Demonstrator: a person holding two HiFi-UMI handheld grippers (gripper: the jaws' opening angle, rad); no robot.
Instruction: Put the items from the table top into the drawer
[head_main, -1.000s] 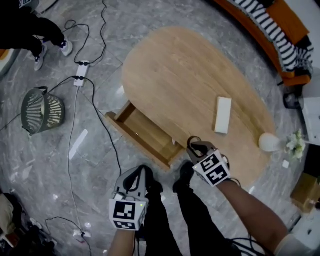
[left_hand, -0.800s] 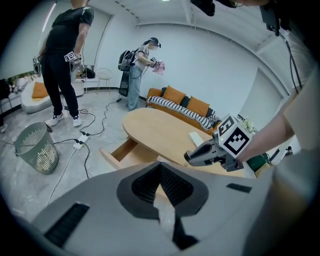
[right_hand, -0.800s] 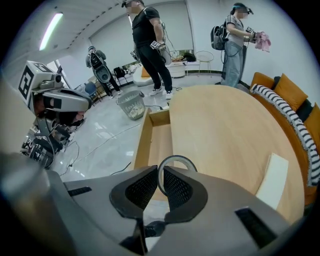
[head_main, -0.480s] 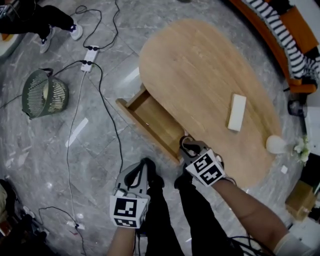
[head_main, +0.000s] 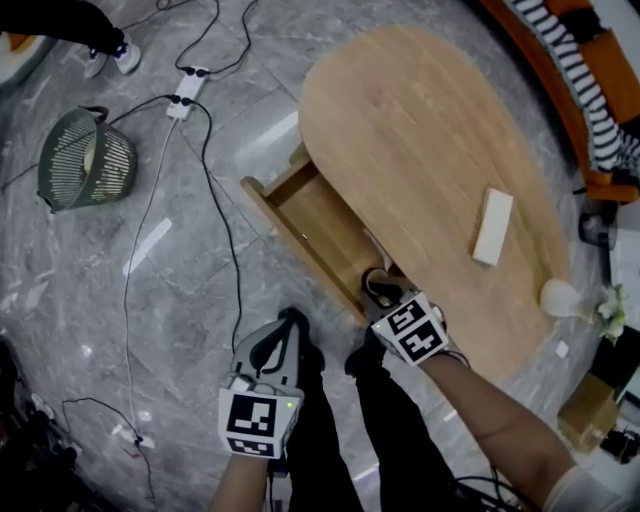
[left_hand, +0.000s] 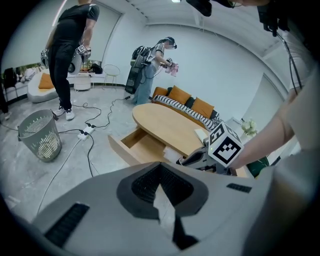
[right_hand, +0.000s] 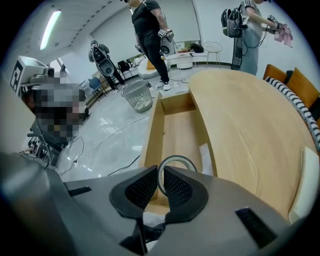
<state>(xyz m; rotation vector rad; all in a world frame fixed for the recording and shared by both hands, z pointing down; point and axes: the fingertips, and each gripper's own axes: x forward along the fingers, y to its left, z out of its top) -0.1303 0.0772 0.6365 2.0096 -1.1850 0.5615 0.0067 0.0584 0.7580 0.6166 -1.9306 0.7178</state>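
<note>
The oval wooden table (head_main: 420, 130) has its drawer (head_main: 320, 225) pulled out toward the floor. My right gripper (head_main: 380, 288) hangs over the drawer's near end, shut on a thin grey ring (right_hand: 177, 161) that stands upright between the pads, right gripper (right_hand: 161, 187) pointing steeply down at the drawer (right_hand: 177, 130). A white slip (right_hand: 206, 152) lies inside by the drawer's right wall. A white oblong box (head_main: 493, 227) lies on the table top. My left gripper (head_main: 283, 335) hovers over the floor by the person's legs, left gripper (left_hand: 159, 192) shut and empty.
A green wire basket (head_main: 85, 170) stands on the marble floor at the left, with cables and a power strip (head_main: 188, 92) near it. A white round object (head_main: 560, 296) sits at the table's right end. An orange sofa (head_main: 590, 70) runs behind. People stand farther back (left_hand: 70, 55).
My right gripper has carried the ring from the table's edge out over the near end of the drawer and lower. The left gripper has drifted a little forward and down.
</note>
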